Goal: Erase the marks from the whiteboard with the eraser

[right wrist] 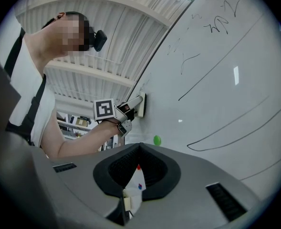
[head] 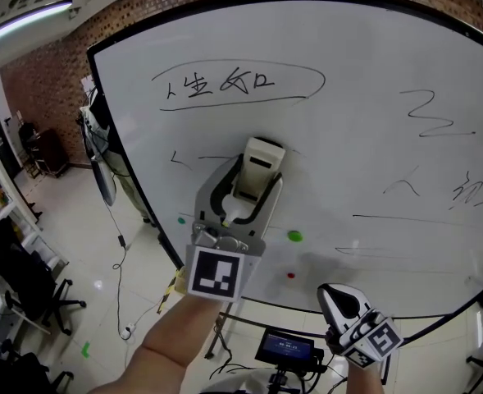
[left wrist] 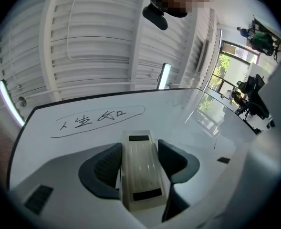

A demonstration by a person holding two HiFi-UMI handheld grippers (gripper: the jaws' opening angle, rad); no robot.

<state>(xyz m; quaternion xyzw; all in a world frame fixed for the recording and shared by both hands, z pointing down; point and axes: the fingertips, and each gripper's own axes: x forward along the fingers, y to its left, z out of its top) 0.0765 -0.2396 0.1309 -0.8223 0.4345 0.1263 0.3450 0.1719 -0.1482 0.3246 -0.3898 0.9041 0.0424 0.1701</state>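
Left tongs [head: 243,197] clamp the cream oblong plastic eraser [head: 257,167] against the large white whiteboard [head: 372,138], long axis pointing up toward the circled black writing [head: 229,86]. Right tongs [right wrist: 139,148] are closed, empty.

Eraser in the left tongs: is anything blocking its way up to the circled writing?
Nothing visible. The left tongs grip the eraser, and only bare whiteboard lies between it and the circled writing above.

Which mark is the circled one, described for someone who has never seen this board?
On the big whiteboard, look at the upper left, above the eraser held in the left gripper. A short row of handwritten characters sits there inside a drawn oval; it is the only ringed writing, while the marks to the right are loose strokes.
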